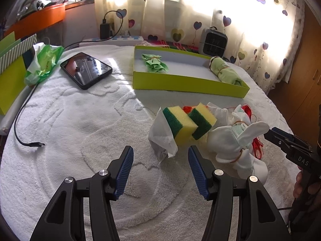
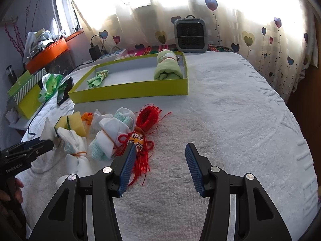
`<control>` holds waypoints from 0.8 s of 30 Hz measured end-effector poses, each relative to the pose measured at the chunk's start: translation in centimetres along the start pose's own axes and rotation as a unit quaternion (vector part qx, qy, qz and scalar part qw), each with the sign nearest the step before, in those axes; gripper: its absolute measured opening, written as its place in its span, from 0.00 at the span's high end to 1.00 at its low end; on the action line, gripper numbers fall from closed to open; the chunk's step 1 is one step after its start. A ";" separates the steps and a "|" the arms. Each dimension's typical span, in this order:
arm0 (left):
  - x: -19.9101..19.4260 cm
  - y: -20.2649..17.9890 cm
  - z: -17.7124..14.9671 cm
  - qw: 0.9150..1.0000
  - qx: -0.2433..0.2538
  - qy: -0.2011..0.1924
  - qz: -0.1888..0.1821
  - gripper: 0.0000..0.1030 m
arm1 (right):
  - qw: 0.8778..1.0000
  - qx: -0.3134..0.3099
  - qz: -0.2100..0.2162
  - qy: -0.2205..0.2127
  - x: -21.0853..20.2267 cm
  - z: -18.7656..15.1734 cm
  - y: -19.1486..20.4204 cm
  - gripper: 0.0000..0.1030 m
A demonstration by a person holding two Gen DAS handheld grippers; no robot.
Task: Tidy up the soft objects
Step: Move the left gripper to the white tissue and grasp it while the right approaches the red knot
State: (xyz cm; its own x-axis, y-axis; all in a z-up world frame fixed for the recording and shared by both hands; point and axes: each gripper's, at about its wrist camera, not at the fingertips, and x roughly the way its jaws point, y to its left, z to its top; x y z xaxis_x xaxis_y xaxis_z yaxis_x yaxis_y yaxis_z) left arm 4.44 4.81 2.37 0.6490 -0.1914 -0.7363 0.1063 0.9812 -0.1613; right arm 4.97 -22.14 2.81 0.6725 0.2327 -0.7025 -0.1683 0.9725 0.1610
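The left gripper stands released, blue pads spread wide with nothing between them, hovering over the white towel. Just ahead of its right finger lies a crumpled white tissue, touching a yellow-and-green sponge; a second sponge sits against the first, slightly farther right. Right of the sponges lies a white cloth bundle tied with a rubber band, red cord showing behind it. Beyond these, ahead and slightly right, a shallow yellow-green tray holds two items — a small green cloth at its left end and a rolled green cloth at its right end. Ahead to the left lie a black phone, a green wipes packet and a loose black cable. The right gripper is likewise released and holds nothing, its fingers over bare towel. At its left finger lies a red tasselled knot ornament, with a coil of red cord just past it. Farther left are two white-and-mint cloth bundles, then the sponges. A grey fan heater stands beyond the tray, before a heart-patterned curtain.
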 end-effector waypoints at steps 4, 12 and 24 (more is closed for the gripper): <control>0.4 -0.1 0.4 1.000 -0.006 0.001 0.001 0.46 | 1.000 -0.008 0.023 -0.001 -0.2 -0.2 0.4 0.49; 1.0 0.9 1.1 0.999 -0.024 -0.004 0.022 0.46 | 0.999 -0.018 0.028 0.017 1.1 0.3 1.2 0.49; 1.1 1.7 1.1 0.999 -0.045 -0.012 0.001 0.57 | 0.999 -0.022 0.021 0.034 2.3 0.9 1.3 0.49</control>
State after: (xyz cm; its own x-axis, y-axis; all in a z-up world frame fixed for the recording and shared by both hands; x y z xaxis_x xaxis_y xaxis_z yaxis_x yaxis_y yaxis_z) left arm 6.20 6.33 1.99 0.6673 -0.1884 -0.7205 0.0376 0.9748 -0.2201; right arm 6.91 -20.38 2.01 0.6135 0.2706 -0.7419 -0.2277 0.9602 0.1619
